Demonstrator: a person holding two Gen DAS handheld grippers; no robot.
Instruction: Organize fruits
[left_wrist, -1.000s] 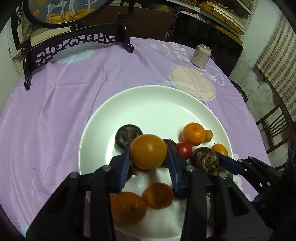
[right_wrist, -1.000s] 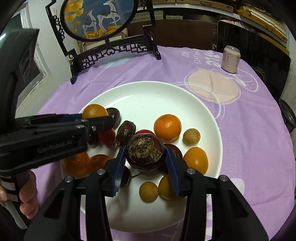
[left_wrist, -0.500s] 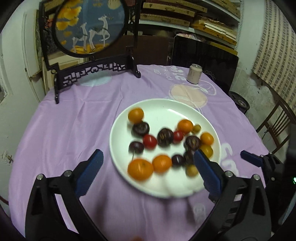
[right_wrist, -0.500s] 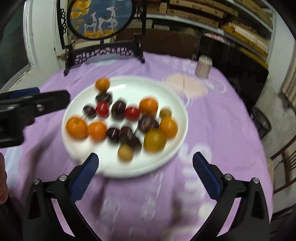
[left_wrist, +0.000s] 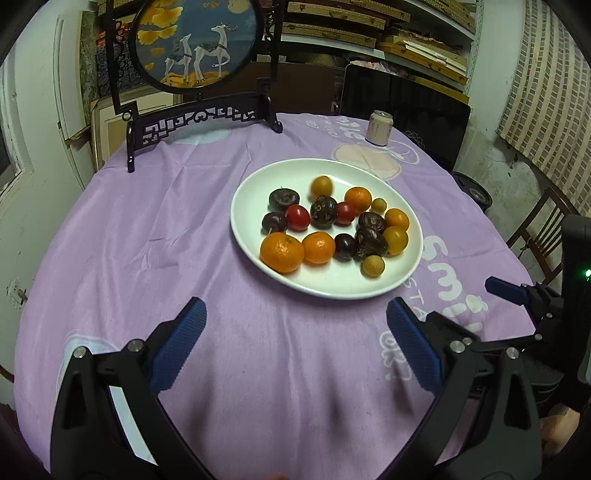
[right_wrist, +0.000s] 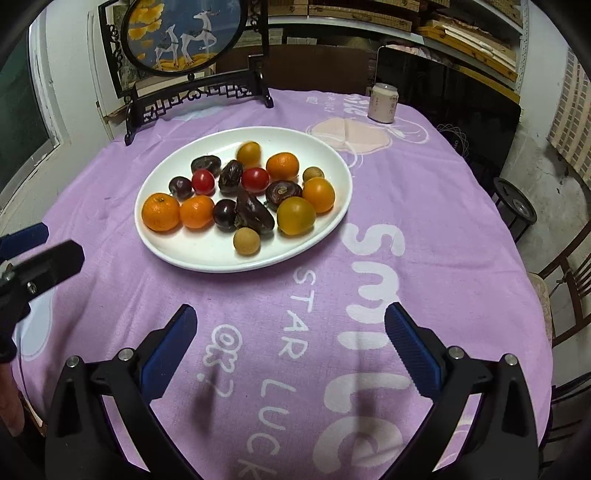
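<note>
A white oval plate (left_wrist: 258, 177) (right_wrist: 332, 162) on the purple tablecloth holds several fruits: mandarins (left_wrist: 282, 253) (right_wrist: 161, 212), red tomatoes (left_wrist: 297, 217) (right_wrist: 255, 178), dark purple fruits (left_wrist: 324, 211) (right_wrist: 254, 215), yellow-orange fruits (right_wrist: 296, 215) and small tan longans (left_wrist: 372, 266) (right_wrist: 246, 240). My left gripper (left_wrist: 295, 332) is open and empty, held back over the cloth in front of the plate. My right gripper (right_wrist: 290, 332) is open and empty, also back from the plate.
A dark carved stand with a round deer painting (left_wrist: 195, 40) (right_wrist: 184, 33) stands at the back of the table. A drink can (left_wrist: 378, 127) (right_wrist: 384, 102) stands at the back right. Chairs (right_wrist: 569, 280) stand beside the right table edge. The other gripper shows at each view's side (left_wrist: 524, 295) (right_wrist: 33, 266).
Both grippers have let go of their fruit, an orange one and a dark purple one, opened wide and pulled back from the plate. The orange fruit now lies at the plate's back.
</note>
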